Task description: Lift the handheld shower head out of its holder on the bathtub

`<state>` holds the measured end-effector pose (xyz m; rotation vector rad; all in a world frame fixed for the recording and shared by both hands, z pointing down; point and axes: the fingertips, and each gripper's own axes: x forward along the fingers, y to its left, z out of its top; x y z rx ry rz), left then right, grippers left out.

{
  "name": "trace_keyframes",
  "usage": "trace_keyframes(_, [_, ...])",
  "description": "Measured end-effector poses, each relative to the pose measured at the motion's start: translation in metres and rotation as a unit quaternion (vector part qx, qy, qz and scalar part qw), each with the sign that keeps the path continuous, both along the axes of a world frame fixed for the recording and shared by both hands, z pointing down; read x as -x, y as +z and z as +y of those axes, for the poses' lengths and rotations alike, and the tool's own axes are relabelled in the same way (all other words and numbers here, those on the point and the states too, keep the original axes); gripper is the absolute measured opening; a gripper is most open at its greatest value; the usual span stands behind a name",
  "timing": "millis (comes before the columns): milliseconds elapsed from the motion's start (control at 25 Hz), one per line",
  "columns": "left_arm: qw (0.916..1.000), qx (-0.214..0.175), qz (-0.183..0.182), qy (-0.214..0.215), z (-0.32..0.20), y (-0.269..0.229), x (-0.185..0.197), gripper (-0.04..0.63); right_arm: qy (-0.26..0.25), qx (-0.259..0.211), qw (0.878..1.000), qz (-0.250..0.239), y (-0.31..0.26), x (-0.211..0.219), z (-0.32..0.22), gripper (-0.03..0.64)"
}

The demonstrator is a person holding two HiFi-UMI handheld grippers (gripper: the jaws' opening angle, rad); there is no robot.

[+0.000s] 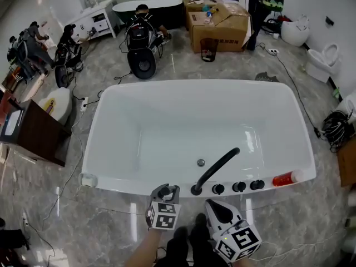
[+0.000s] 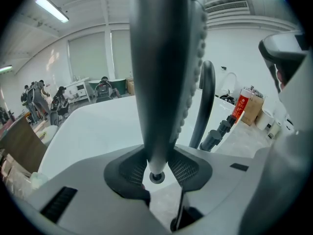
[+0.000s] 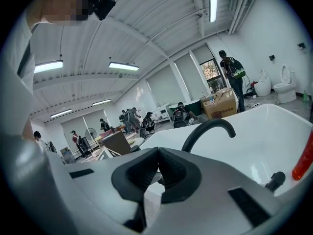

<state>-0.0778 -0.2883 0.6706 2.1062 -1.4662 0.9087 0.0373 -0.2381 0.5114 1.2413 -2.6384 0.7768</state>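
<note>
The handheld shower head (image 2: 164, 72) is a grey wand with a nozzle face, standing upright right in front of the left gripper view's camera. My left gripper (image 2: 156, 173) is shut on its narrow lower end, the pads pressing on both sides. In the head view that gripper (image 1: 166, 193) hangs over the near rim of the white bathtub (image 1: 111, 185), left of the black spout (image 1: 216, 170). My right gripper (image 1: 216, 206) is beside it, lower and to the right. Its pads (image 3: 168, 175) meet with nothing between them, and the jaws face the spout (image 3: 208, 129).
Three black knobs (image 1: 239, 186) sit on the tub rim right of the spout, and a red bottle (image 1: 285, 178) lies further right. Cables run over the marble floor. Cardboard boxes (image 1: 219, 24), a second tub, toilets and several people are at the far side.
</note>
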Motion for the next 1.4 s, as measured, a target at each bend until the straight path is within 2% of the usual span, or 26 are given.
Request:
trace_keyframes(760, [0.9985,-0.043,0.002,0.033,0.031,-0.107,-0.001,0.152,0.022,-0.034,0.999,-0.001,-0.055,0.0,0.039,0.005])
trace_keyframes(1400, [0.9958,-0.076,0.007,0.051,0.051,-0.175,-0.004,0.152,0.028,-0.053,0.998,-0.001,-0.081,0.004,0.071,0.005])
